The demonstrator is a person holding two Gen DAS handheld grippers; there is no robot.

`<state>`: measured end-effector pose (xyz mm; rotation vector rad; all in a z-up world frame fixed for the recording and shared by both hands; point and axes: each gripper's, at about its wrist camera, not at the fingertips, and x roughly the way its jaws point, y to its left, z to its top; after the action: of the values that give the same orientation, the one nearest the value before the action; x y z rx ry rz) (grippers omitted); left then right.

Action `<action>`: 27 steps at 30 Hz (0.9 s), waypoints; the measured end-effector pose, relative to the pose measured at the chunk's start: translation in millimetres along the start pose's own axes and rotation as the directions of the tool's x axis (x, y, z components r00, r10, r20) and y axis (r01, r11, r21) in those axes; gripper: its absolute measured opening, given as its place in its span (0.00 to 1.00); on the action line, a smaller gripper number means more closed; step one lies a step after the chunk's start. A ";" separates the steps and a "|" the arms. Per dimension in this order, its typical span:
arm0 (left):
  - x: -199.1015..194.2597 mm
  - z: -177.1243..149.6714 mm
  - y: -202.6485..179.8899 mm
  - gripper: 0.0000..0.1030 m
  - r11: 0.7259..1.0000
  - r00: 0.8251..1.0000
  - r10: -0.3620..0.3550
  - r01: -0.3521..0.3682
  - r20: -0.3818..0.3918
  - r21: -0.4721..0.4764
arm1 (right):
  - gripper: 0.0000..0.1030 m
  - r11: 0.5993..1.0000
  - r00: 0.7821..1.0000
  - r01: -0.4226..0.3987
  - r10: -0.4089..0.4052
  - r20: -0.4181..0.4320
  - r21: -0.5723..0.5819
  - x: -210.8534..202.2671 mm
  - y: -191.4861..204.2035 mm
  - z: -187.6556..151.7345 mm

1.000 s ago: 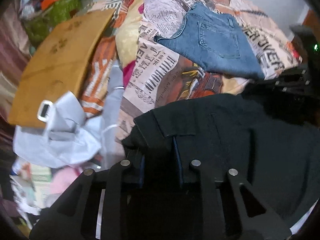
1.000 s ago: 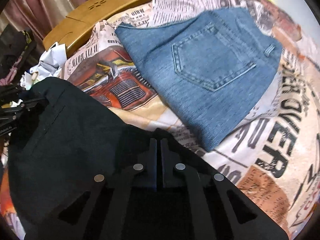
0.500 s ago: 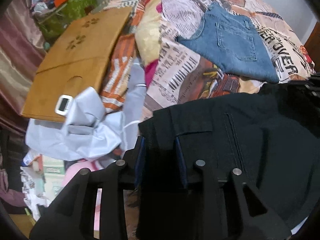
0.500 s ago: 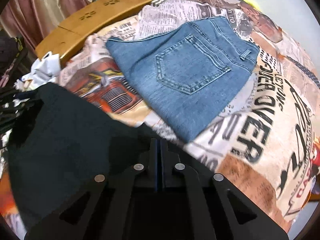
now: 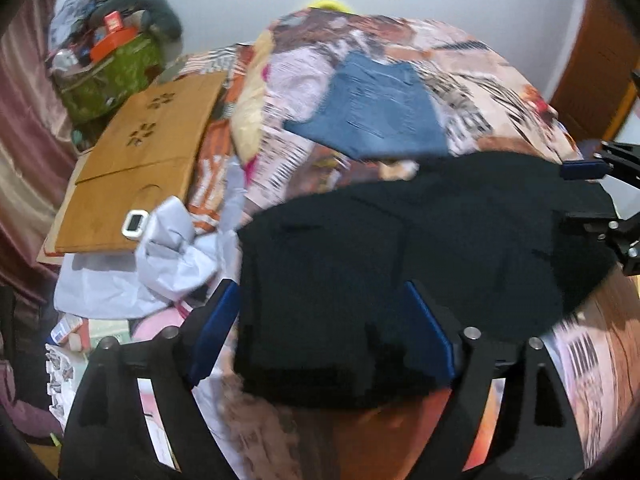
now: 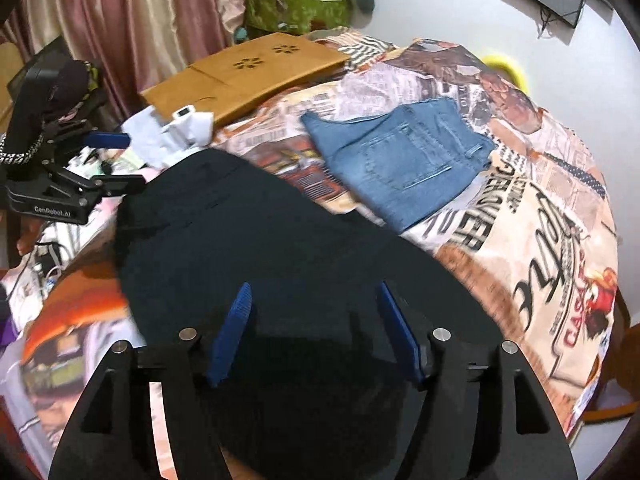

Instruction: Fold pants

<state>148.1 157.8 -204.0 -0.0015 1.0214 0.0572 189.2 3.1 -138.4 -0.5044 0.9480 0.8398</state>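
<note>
Folded black pants (image 5: 420, 248) lie on the printed bedspread; they also show in the right wrist view (image 6: 248, 240). My left gripper (image 5: 320, 312) is open, its blue pads spread on either side of the pants' near edge. My right gripper (image 6: 314, 312) is open over the other end of the pants. The right gripper also shows at the right edge of the left wrist view (image 5: 588, 196), and the left gripper at the left of the right wrist view (image 6: 116, 160), both open. Folded blue jeans (image 5: 372, 112) lie farther back on the bed (image 6: 404, 160).
A wooden lap tray (image 5: 136, 160) lies at the bed's left edge (image 6: 244, 72). Crumpled white paper (image 5: 160, 256) with a small white device (image 5: 135, 224) sits beside it. A green bag of clutter (image 6: 296, 4) and curtains (image 6: 120, 20) stand behind. The bedspread (image 6: 540, 220) extends right.
Both grippers were shut on the black pants; now both are open and drawn back, and the pants lie released on the bed.
</note>
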 end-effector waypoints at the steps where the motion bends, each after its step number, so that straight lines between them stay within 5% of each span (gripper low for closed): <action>1: -0.5 -6.0 -6.3 0.82 1.000 1.000 -0.007 0.007 -0.011 0.015 | 0.60 1.000 1.000 -0.003 0.003 -0.004 -0.005 0.1 4.8 -4.1; 9: 21.4 -42.2 -35.9 0.82 0.996 0.992 -0.024 0.034 -0.125 0.082 | 0.60 0.999 0.997 -0.047 0.046 -0.061 -0.007 8.7 33.4 -37.9; 16: 35.2 -34.3 -50.1 0.81 0.997 0.993 -0.039 0.047 -0.111 0.064 | 0.60 0.997 0.996 -0.071 0.072 -0.055 0.021 12.0 35.3 -44.7; 20: 37.3 -27.9 -66.4 0.65 0.994 0.994 -0.052 0.061 -0.093 0.089 | 0.58 0.997 0.996 -0.081 0.081 -0.046 0.004 16.6 40.1 -46.5; 27: 23.1 -22.5 -66.9 0.36 0.997 0.999 -0.034 0.035 -0.021 0.071 | 0.28 0.995 0.995 -0.096 0.096 -0.025 -0.023 16.5 47.5 -43.3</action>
<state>144.2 91.4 -237.1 0.0459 1.0429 -0.0110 134.4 7.3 -175.6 -0.4934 0.9915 0.9342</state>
